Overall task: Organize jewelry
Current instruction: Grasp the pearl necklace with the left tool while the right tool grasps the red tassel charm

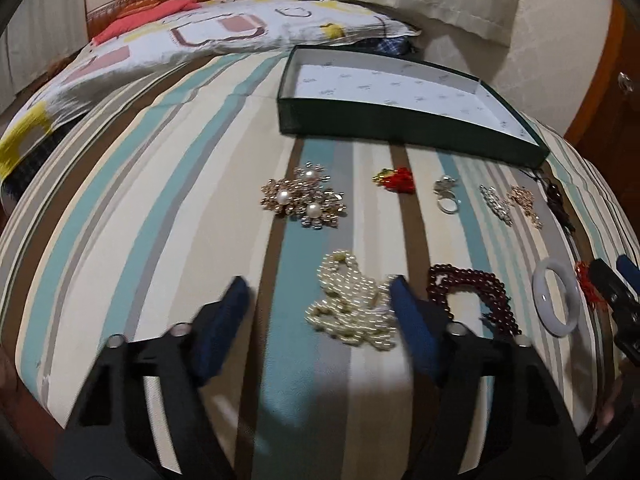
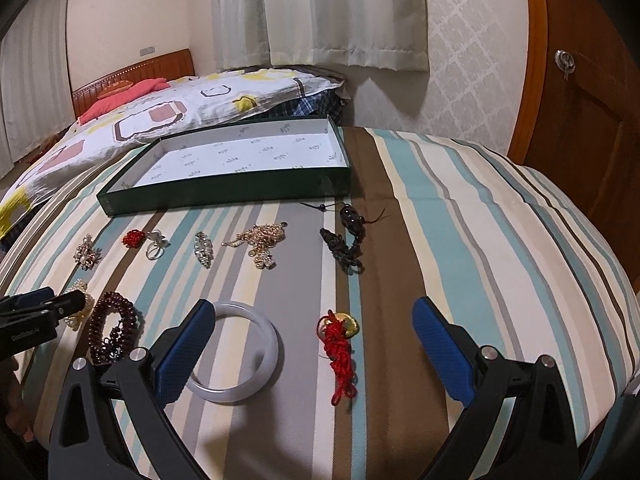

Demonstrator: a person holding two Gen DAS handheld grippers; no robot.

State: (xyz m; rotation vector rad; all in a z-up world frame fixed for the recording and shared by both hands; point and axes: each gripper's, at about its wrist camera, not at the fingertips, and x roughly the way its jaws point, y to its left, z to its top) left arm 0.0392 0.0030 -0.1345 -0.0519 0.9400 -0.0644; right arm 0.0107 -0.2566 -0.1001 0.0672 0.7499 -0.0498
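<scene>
my left claw (image 1: pixel 318 300): wide apart, holding nothing, blue pads either side of the pearl strand, hovering low over the striped bedspread (image 1: pixel 160 200)
my right claw (image 2: pixel 312 322): also spread wide and gripping nothing; the left pad overlaps the white bangle's rim in my view (touching or just above, i cannot tell)
pearl strand (image 1: pixel 352 300): bunched in a heap, its length running from far-left to near-right, the near end against my right pad
dark red beads (image 1: pixel 472 296): looped pile just right of the pearls
white bangle (image 2: pixel 236 348): lying flat, ring opening facing up, between the red beads and the red cord charm
red cord charm (image 2: pixel 340 344): long axis runs toward me, gold piece at the far end, tassel tail pointing back at my claw
far row: pearl brooches (image 1: pixel 304 196), small red charm (image 1: pixel 394 178), ring (image 1: pixel 446 196), crystal clip (image 2: pixel 203 249), gold chain (image 2: pixel 260 246), dark cord pendant (image 2: pixel 346 236) (strung left to right, well apart from each other)
green box (image 2: pixel 224 196): shallow, open, white printed lining, beyond the row, long side lying across the stripes; nothing in it
</scene>
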